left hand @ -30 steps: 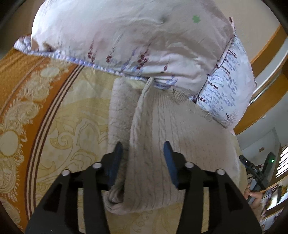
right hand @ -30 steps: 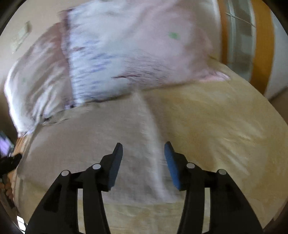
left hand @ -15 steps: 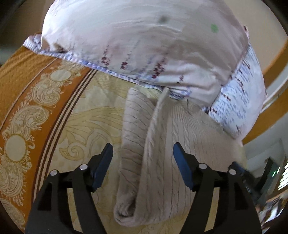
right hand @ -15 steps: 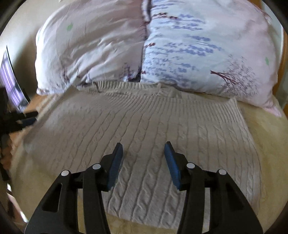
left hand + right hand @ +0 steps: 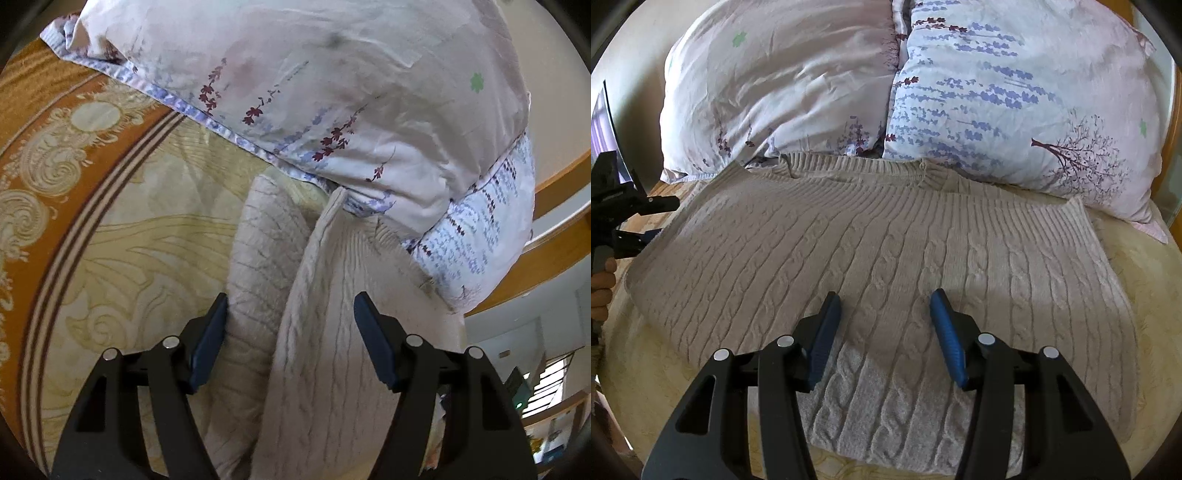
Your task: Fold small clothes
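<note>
A beige cable-knit sweater lies spread on the cream and orange patterned bed cover, with its ribbed far edge pushed against two floral pillows at the head edge of the bed. In the left wrist view, one side of the sweater is already turned over, so a long raised fold runs from the pillows toward the camera.

The left gripper hovers over this fold. Its jaws have just been opening and then closing a little; they stand apart, the fold lies between them, but the pads do not press it. The right gripper is over the middle of the near part of the sweater, released too, holding nothing.

I think the next fold is being prepared. The risk is that the thick, loose knit bunches: if a gripper pinches only the top layer, the lower layer stays behind and the fold comes out crooked. The far edge is tucked beside the pillows, so a pull could catch there and drag a pillow or stretch the knit. The two grippers must also lift evenly, otherwise the sweater twists.
</note>
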Tool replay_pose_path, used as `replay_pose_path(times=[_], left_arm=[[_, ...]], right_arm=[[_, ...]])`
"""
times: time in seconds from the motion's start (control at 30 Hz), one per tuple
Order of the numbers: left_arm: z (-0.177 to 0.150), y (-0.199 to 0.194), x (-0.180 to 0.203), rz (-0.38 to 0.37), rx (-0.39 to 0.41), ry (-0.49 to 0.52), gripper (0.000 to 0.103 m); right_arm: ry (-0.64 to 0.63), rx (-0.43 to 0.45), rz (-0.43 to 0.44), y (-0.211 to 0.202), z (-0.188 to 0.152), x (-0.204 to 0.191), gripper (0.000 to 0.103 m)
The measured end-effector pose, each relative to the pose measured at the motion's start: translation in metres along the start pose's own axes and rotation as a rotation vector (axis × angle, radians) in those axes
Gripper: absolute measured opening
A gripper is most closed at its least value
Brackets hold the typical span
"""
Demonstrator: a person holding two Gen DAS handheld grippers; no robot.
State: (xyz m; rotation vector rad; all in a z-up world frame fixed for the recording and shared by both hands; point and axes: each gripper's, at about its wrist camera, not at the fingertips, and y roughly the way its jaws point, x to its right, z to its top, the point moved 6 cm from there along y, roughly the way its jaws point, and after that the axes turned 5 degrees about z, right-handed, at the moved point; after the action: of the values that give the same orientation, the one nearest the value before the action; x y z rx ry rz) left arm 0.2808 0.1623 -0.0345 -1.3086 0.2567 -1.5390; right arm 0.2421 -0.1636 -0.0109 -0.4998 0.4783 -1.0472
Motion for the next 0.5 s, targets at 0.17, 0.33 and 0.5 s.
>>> replay_pose_path(times=[0.17, 0.33, 0.5], left_arm=[[0.001, 0.006, -0.001, -0.064, -0.026, -0.078, 0.053], [-0.003, 0.010, 0.003, -0.063, -0.029, -0.083, 0.047], [-0.006, 0.017, 0.003, -0.052, -0.044, -0.091, 0.030]], right_arm=[[0.007, 0.004, 0.002, -0.001, -0.001, 0.000, 0.054], [0.009, 0.004, 0.003, -0.001, -0.001, 0.000, 0.054], [0.012, 0.005, 0.006, -0.001, 0.000, 0.001, 0.054]])
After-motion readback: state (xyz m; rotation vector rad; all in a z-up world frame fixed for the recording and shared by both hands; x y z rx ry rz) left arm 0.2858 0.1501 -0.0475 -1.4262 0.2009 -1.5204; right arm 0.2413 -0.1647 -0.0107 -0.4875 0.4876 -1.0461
